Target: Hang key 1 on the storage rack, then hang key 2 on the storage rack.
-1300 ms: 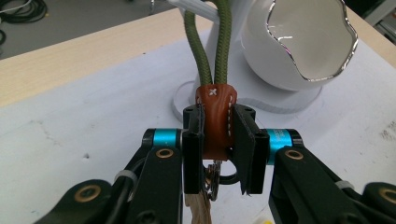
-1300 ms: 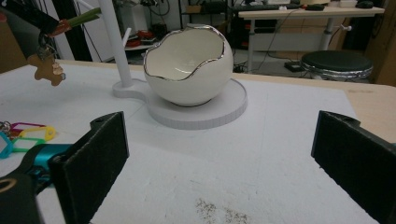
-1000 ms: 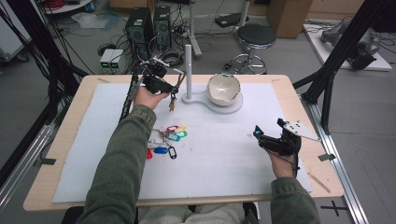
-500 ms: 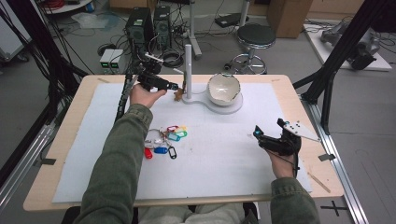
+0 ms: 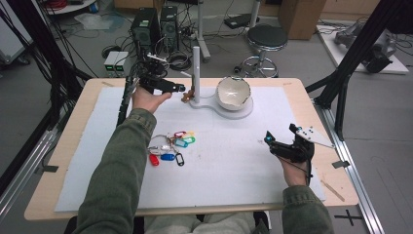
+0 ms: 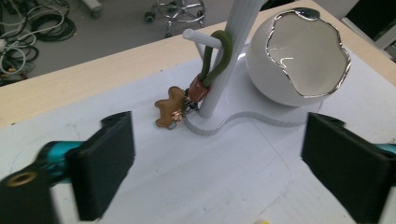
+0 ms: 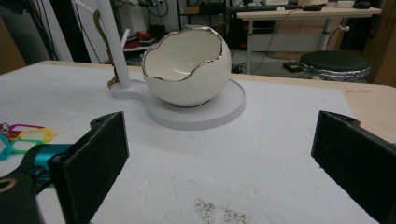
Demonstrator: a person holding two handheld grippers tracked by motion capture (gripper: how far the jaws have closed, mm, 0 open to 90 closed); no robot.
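Place: a lab or workshop
Floor: bare grey concrete, loose cables (image 5: 178,58), computer towers (image 5: 155,24)
Rig: black frame struts (image 5: 358,53) around the worktop (image 5: 272,84)
Seating: round stool (image 5: 267,38)

The left arm stretches far forward across the table, its green sleeve running up the left side, and the hand holds the left gripper (image 5: 181,88) raised near the far edge, pointing to the right. Its jaws have just been opening and now stand wide apart with nothing between them. The right forearm comes in short at the near right, the hand resting low with the right gripper (image 5: 269,140) pointing left and slightly away from the person, jaws also spread wide and empty.
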